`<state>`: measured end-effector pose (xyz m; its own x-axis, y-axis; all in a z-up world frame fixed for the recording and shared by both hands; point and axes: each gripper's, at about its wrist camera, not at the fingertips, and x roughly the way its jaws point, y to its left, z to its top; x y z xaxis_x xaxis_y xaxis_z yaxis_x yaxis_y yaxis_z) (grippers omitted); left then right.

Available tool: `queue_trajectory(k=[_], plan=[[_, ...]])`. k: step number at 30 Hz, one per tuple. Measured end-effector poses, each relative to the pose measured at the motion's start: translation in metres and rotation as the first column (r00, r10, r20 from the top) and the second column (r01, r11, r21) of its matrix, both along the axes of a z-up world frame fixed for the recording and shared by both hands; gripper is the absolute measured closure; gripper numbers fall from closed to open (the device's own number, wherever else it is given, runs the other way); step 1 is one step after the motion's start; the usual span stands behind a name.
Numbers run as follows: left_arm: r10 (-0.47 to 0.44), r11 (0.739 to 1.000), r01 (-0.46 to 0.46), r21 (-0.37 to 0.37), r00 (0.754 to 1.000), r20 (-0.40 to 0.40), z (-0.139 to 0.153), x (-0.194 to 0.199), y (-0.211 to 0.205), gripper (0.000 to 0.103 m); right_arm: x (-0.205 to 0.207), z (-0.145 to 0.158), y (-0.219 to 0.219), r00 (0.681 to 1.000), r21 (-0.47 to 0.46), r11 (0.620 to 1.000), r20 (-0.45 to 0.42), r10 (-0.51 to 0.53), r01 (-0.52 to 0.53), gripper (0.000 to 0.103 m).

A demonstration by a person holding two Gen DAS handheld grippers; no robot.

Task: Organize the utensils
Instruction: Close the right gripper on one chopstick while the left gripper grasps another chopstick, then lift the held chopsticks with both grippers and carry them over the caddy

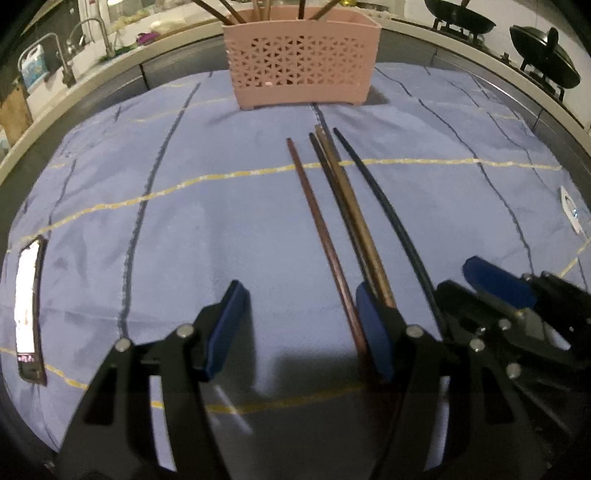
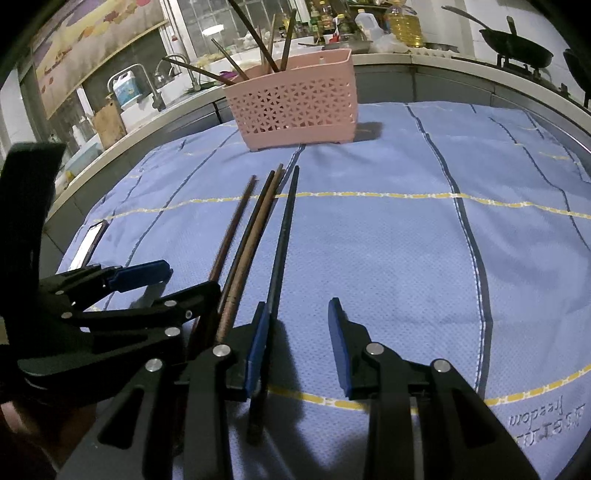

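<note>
Several chopsticks lie side by side on the blue cloth: a reddish one (image 1: 317,221) (image 2: 232,225), two brown ones (image 1: 347,206) (image 2: 255,229) and a black one (image 1: 384,206) (image 2: 282,236). A pink perforated basket (image 1: 301,59) (image 2: 291,107) stands at the far side with several chopsticks standing in it. My left gripper (image 1: 301,328) is open; the reddish chopstick runs just inside its right finger. My right gripper (image 2: 299,347) is open; the black chopstick lies along the inner side of its left finger. Each gripper shows in the other's view, low over the near chopstick ends.
A phone (image 1: 27,299) (image 2: 90,240) lies on the cloth's left edge. A small white object (image 1: 569,214) sits at the right edge. Behind are a sink with taps (image 2: 147,88), bottles (image 2: 402,22) and black woks (image 1: 461,18) (image 2: 517,40) on a stove.
</note>
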<state>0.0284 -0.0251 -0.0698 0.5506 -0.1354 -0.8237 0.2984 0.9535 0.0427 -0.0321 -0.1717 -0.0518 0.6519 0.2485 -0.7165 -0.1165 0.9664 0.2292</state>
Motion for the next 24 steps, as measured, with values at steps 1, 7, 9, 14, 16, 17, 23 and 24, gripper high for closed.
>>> queue_trajectory(k=[1,7,9,14,16,17,23,24], plan=[[0.004,1.0,-0.004,-0.001,1.0,0.001,0.0,0.0,0.002,0.043,0.0,0.001,0.0,1.0,0.0,1.0,0.002,0.0,0.0,0.07],[0.006,1.0,-0.006,-0.007,1.0,0.005,0.002,0.003,0.016,0.049,0.006,0.004,-0.002,1.0,-0.005,1.0,-0.001,0.012,-0.012,0.07],[-0.004,1.0,0.004,-0.002,1.0,0.007,0.002,0.005,0.019,0.05,0.012,0.007,-0.001,0.999,-0.016,0.999,-0.011,0.033,-0.033,0.07],[0.067,0.998,-0.067,-0.002,0.998,0.001,0.004,0.026,0.049,0.049,0.048,0.015,0.001,0.992,-0.037,0.994,-0.076,0.099,-0.102,0.07],[0.081,0.997,-0.081,-0.011,0.997,-0.009,0.005,0.037,0.057,0.049,0.067,0.014,0.002,0.986,-0.042,0.992,-0.118,0.115,-0.121,0.07],[0.089,0.996,-0.089,-0.016,0.996,-0.014,0.006,0.043,0.06,0.047,0.074,0.013,0.005,0.984,-0.049,0.99,-0.126,0.124,-0.131,0.07],[0.106,0.994,-0.106,-0.017,0.994,0.005,0.006,0.081,0.055,0.036,0.113,0.013,0.024,0.978,-0.162,0.97,-0.138,0.157,-0.179,0.07],[0.108,0.994,-0.108,-0.019,0.994,0.008,0.007,0.087,0.054,0.036,0.119,0.013,0.029,0.976,-0.183,0.965,-0.138,0.166,-0.19,0.07]])
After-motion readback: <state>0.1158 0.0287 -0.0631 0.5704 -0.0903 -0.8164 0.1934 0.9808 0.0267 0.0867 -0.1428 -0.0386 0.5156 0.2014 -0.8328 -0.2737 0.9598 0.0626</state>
